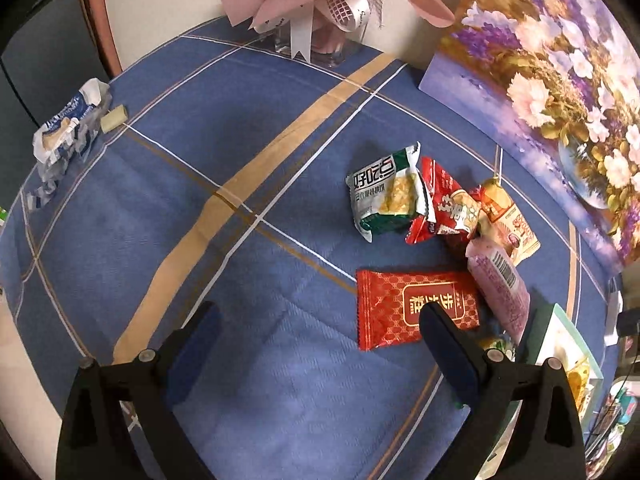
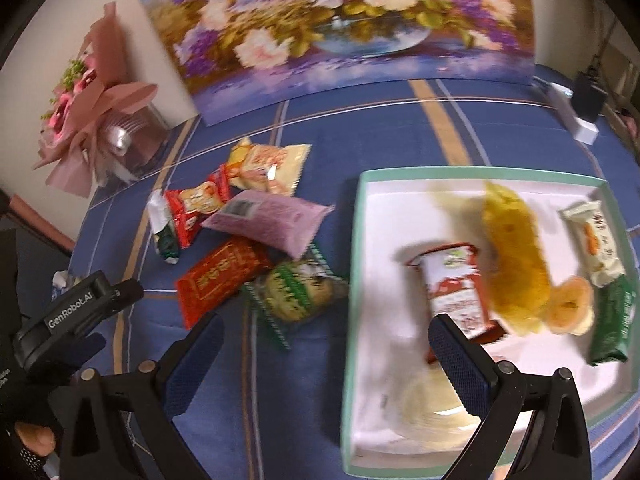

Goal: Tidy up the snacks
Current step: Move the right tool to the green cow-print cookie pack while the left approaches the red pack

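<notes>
Snacks: loose pile point(image 2: 248, 240) left-centre of right wrist view on blue tablecloth point(image 2: 400, 136), more inside teal-rimmed box point(image 2: 356, 264) at right. Left gripper point(image 1: 320, 344) low over cloth, jaws apart, empty; right finger overlaps red packet point(image 1: 404, 308). Right gripper point(image 2: 328, 360) straddles box's left wall, jaws apart, empty. Flower painting point(image 2: 340, 20) across top; pink bouquet point(image 2: 92, 96) upper left.

Flower painting point(image 2: 340, 28), pink bouquet point(image 2: 92, 108), blue plaid tablecloth point(image 1: 240, 160)

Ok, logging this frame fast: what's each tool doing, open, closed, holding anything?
Left tool: open, holding nothing, above the tablecloth.
Right tool: open, holding nothing, at the box's edge.
</notes>
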Demonstrator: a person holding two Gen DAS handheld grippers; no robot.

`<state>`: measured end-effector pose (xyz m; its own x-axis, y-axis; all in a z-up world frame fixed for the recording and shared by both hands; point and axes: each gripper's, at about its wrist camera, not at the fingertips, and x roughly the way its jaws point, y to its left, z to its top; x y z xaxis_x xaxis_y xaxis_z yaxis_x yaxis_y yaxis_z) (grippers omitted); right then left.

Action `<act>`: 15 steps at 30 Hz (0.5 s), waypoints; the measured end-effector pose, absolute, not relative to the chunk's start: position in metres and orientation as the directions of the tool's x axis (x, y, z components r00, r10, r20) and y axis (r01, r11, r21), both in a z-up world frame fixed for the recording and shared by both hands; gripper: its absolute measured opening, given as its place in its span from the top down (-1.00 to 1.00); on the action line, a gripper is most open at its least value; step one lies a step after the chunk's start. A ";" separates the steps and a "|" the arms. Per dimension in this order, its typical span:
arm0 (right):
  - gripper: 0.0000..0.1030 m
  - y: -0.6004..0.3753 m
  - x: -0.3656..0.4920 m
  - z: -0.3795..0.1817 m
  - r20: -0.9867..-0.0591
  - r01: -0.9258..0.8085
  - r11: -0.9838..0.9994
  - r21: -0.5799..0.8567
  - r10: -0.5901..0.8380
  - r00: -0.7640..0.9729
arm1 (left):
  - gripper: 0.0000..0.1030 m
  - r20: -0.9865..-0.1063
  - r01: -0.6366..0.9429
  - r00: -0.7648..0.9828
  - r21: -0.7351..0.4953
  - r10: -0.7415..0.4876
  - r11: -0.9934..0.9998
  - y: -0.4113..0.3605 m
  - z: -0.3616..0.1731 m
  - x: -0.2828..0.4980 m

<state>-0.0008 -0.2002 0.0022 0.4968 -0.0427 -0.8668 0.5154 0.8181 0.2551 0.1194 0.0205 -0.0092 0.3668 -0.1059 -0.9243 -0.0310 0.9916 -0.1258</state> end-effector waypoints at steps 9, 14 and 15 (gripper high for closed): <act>-0.98 -0.196 0.009 -0.014 -0.875 0.497 0.833 0.243 -0.033 0.483 | -0.92 -0.920 -0.023 0.337 -0.219 -0.198 0.976 0.019 -0.028 0.131; -0.81 -0.199 0.013 -0.015 -0.864 0.492 0.833 0.254 -0.034 0.503 | -0.92 -0.921 0.003 0.304 -0.253 -0.242 0.967 0.011 -0.038 0.135; -0.80 -0.199 0.014 -0.016 -0.863 0.490 0.833 0.255 -0.034 0.505 | -0.92 -0.923 0.008 0.303 -0.247 -0.238 0.969 0.009 -0.039 0.136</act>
<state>0.0136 -0.1994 -0.0155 0.5049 -0.0336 -0.8625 0.4904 0.8335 0.2546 0.1356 0.0088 -0.0387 0.3032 -0.2380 -0.9227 0.0083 0.9689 -0.2472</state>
